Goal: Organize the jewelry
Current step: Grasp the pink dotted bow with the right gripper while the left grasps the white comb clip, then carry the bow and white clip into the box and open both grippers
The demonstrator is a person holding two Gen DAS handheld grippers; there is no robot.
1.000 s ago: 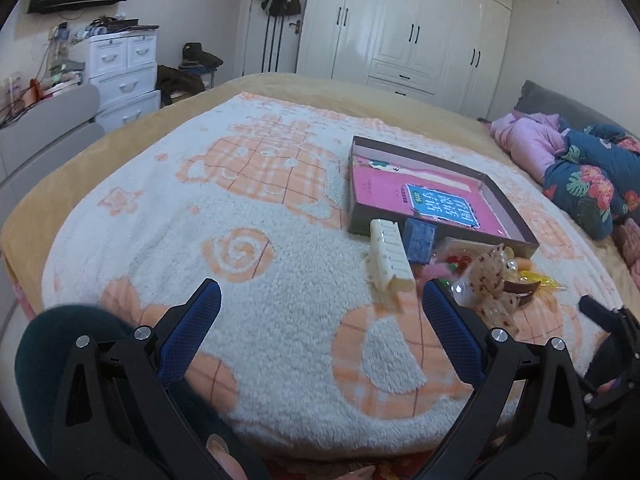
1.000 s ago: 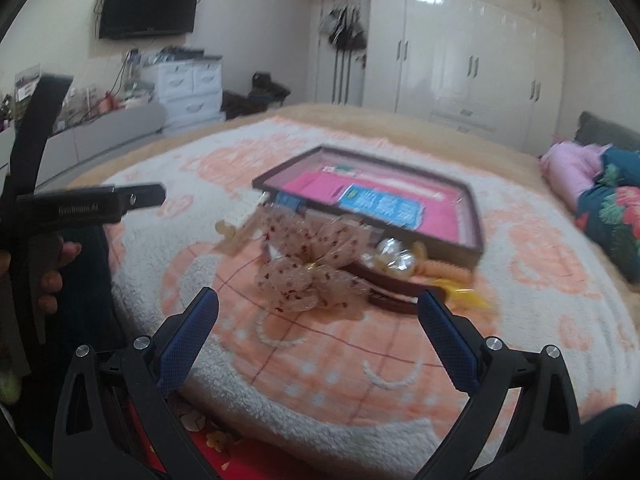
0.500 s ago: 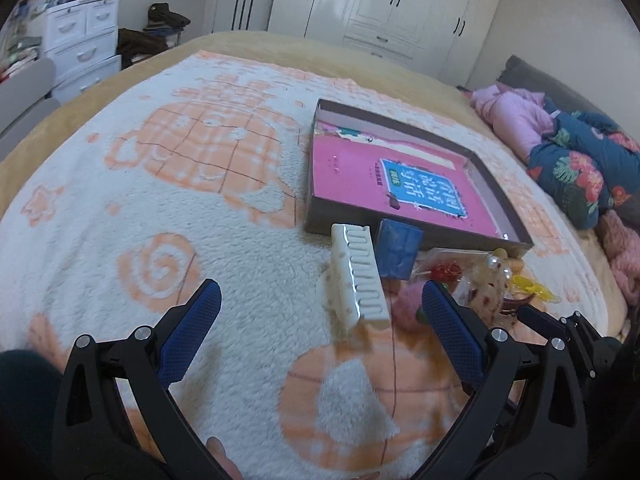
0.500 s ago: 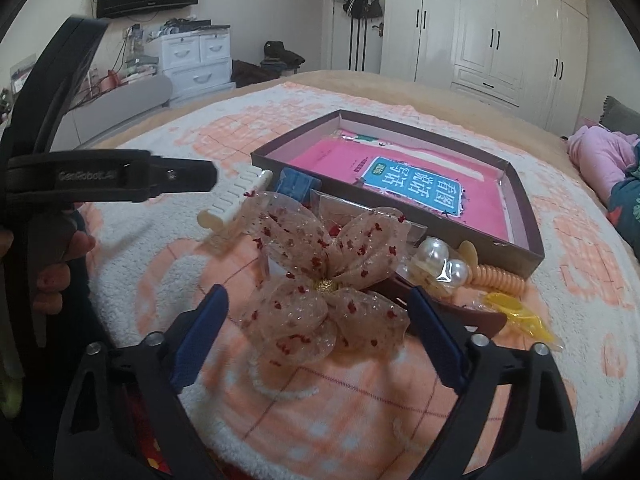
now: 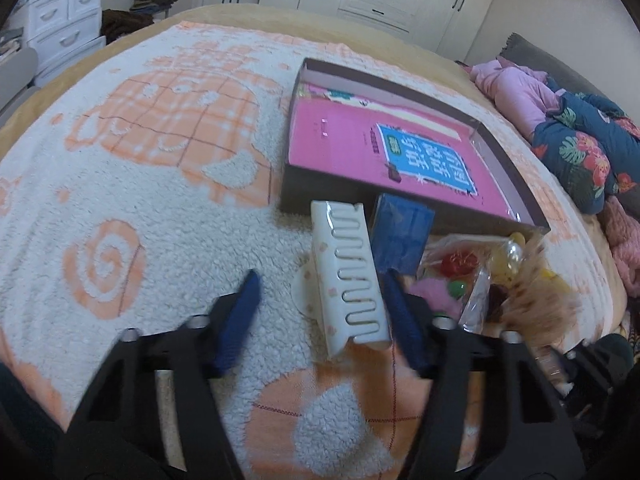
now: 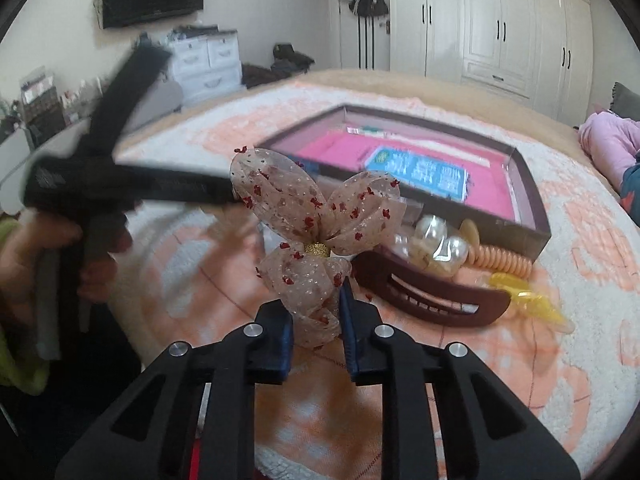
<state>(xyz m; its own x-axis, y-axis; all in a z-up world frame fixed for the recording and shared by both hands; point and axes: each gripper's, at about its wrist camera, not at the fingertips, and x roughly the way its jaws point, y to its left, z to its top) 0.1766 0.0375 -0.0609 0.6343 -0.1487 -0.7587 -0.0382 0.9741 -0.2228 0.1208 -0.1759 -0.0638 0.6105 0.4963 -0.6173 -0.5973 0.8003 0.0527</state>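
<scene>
My right gripper [image 6: 316, 312] is shut on the sheer beige bow hair clip [image 6: 316, 220] with red specks and holds it up off the blanket. My left gripper [image 5: 320, 300] is open around the white claw hair clip [image 5: 348, 272]; its right finger is close against the clip. A dark shallow box [image 5: 404, 148] with a pink book inside lies behind. A blue item [image 5: 402, 232] sits next to the white clip. The brown claw clip [image 6: 432, 296], pearl piece [image 6: 436, 240], orange coil tie [image 6: 500, 258] and yellow clip [image 6: 528, 300] lie by the box front.
Everything lies on a white and orange fleece blanket [image 5: 140, 200] on a bed. Packets of small accessories [image 5: 468, 272] lie right of the white clip. Folded clothes [image 5: 576, 144] lie at the right. The left gripper body [image 6: 120, 184] crosses the right wrist view.
The right gripper has closed on the bow clip and lifted it. The left gripper has moved forward to the white claw clip and its fingers have narrowed around it.
</scene>
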